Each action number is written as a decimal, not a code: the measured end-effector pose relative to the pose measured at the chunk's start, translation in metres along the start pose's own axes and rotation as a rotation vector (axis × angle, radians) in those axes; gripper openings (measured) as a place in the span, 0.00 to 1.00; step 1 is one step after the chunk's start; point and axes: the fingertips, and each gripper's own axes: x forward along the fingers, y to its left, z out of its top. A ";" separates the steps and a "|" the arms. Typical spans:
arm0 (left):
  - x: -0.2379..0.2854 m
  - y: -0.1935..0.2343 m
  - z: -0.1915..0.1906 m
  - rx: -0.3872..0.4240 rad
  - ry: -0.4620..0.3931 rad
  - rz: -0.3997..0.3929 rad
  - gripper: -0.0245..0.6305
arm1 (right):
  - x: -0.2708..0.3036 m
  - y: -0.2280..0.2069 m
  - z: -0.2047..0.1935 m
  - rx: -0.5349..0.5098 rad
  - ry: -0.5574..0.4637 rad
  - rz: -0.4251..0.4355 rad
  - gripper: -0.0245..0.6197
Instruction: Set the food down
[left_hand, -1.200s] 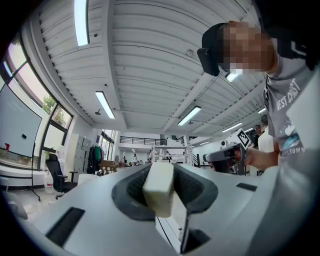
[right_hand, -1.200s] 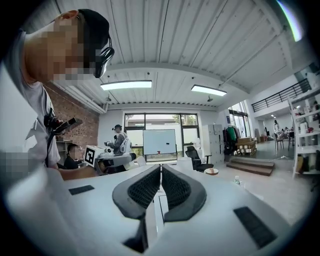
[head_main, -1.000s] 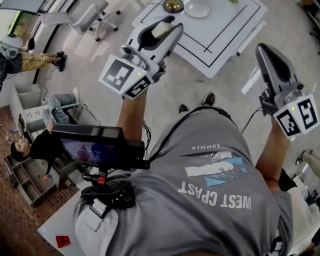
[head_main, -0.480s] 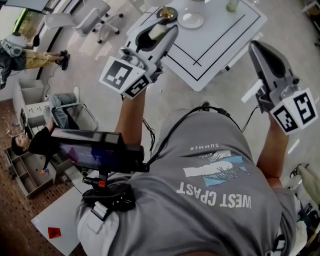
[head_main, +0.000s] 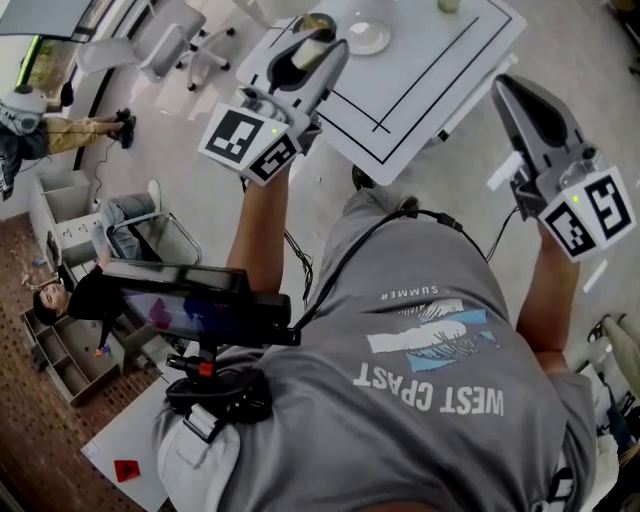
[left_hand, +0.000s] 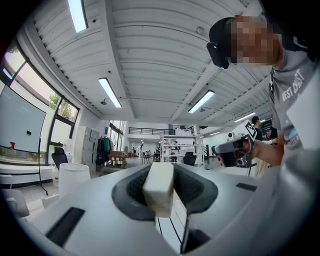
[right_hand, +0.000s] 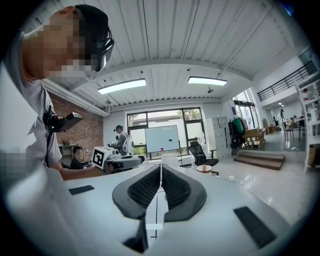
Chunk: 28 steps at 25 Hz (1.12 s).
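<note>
Progress: we are holding the food (left_hand: 159, 186), a pale block, at the near corner of the white bench (head_main: 430, 75); we are judging that nothing is set down yet, with lowering and release left to do.
Food: it is sitting in the left gripper (head_main: 318, 45), off the bench.
Left fingers (left_hand: 131, 189): we are clenching them on the block.
Right gripper (head_main: 512, 92): its fingers are pressing together on nothing.
Pose: we are reaching both grippers forward, roughly level.

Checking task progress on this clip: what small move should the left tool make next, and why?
Probably carry the left tool forward over the white table, toward the plate, before lowering it. Its jaws clamp the pale food block, which is up in the air and resting on nothing.
</note>
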 end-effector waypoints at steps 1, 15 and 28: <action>0.001 0.002 -0.003 -0.006 0.005 -0.009 0.20 | -0.001 0.000 -0.001 0.003 0.001 -0.012 0.05; 0.064 0.049 -0.081 -0.025 0.172 -0.091 0.20 | 0.007 -0.024 -0.023 0.061 0.048 -0.123 0.05; 0.120 0.093 -0.205 -0.005 0.451 -0.122 0.20 | -0.006 -0.053 -0.044 0.118 0.072 -0.235 0.05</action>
